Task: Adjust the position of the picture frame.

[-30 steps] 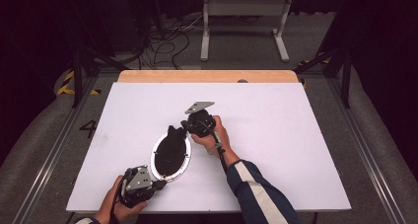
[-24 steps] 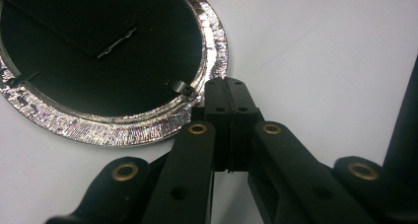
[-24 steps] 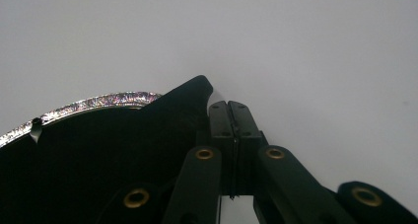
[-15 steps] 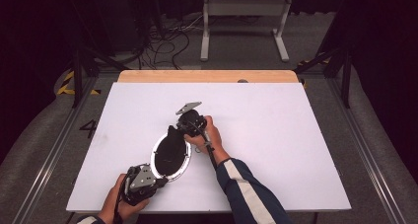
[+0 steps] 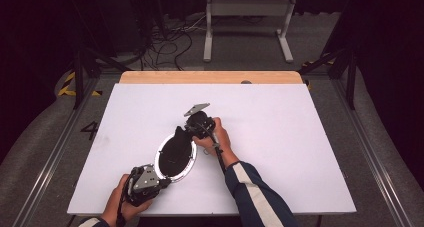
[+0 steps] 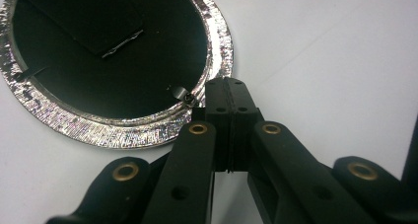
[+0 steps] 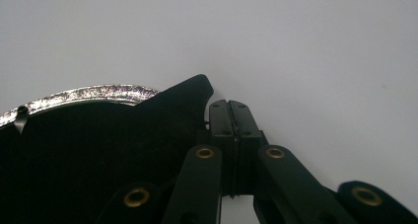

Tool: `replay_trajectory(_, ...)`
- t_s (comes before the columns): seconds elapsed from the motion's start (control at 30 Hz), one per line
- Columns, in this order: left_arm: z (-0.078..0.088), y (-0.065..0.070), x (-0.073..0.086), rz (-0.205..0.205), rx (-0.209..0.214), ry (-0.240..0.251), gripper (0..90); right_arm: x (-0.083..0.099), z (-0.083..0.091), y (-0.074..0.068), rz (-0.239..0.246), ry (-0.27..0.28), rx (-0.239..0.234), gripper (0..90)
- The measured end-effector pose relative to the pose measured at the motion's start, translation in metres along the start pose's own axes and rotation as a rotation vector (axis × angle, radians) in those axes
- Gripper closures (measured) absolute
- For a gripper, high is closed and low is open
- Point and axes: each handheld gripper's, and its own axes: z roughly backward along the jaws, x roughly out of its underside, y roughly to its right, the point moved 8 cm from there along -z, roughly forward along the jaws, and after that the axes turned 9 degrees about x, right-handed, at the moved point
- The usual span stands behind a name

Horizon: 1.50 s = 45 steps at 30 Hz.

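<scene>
High view: my closed left gripper [image 5: 159, 179] and closed right gripper [image 5: 189, 132] are flanking the silver-rimmed black frame [image 5: 175, 154] near the table's [image 5: 300, 137] front edge.

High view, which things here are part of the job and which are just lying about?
In the job:
round silver-rimmed frame
black piece on it
left gripper
right gripper

Lying about:
cables on the floor
grey stand beyond the table

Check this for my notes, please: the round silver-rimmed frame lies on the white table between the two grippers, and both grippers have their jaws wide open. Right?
Not quite. The frame does lie on the table between them, but both the left gripper and the right gripper have their jaws shut, as each gripper view shows.
</scene>
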Motion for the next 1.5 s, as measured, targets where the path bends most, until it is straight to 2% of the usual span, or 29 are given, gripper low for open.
replay_trajectory(0.17, -0.003, -0.004, -0.004, 0.003, -0.002, 0.004, 90.0, 0.010, 0.011, 0.010, -0.015, 0.010, 0.006, 90.0)
replay_trajectory(0.23, -0.005, -0.006, -0.006, 0.000, -0.006, 0.000, 90.0, 0.014, 0.015, 0.011, -0.022, 0.007, -0.015, 90.0)
replay_trajectory(0.33, -0.007, -0.008, -0.009, 0.000, 0.000, -0.003, 90.0, 0.022, 0.022, 0.009, 0.006, 0.004, -0.013, 90.0)
replay_trajectory(0.47, -0.010, -0.010, -0.012, -0.001, -0.001, -0.004, 90.0, 0.024, 0.025, 0.009, 0.021, 0.004, 0.001, 90.0)
replay_trajectory(0.6, -0.010, -0.011, -0.011, 0.008, 0.009, 0.003, 90.0, 0.021, 0.021, 0.015, -0.004, 0.011, 0.020, 90.0)
replay_trajectory(0.73, -0.010, -0.011, -0.012, -0.001, 0.003, 0.003, 90.0, 0.012, 0.013, 0.017, -0.025, 0.018, 0.033, 90.0)
replay_trajectory(0.83, -0.011, -0.012, -0.012, -0.010, 0.001, 0.003, 90.0, 0.010, 0.003, 0.025, -0.025, -0.010, 0.091, 90.0)
replay_trajectory(0.9, -0.011, -0.013, -0.013, -0.012, 0.007, 0.004, 90.0, 0.012, -0.003, 0.028, -0.061, -0.017, 0.075, 90.0)
replay_trajectory(1.0, -0.012, -0.015, -0.014, -0.012, 0.001, 0.005, 90.0, 0.014, -0.003, 0.031, -0.081, -0.027, 0.059, 90.0)
replay_trajectory(1.23, -0.017, -0.019, -0.020, -0.012, -0.011, 0.003, 90.0, 0.022, 0.004, 0.039, -0.045, -0.064, 0.068, 90.0)
replay_trajectory(1.4, -0.020, -0.027, -0.024, -0.012, -0.023, 0.000, 90.0, 0.033, 0.013, 0.045, -0.056, -0.077, 0.027, 90.0)
replay_trajectory(1.5, -0.018, -0.035, -0.023, -0.001, -0.032, 0.003, 90.0, 0.038, 0.017, 0.047, -0.019, -0.080, 0.052, 90.0)
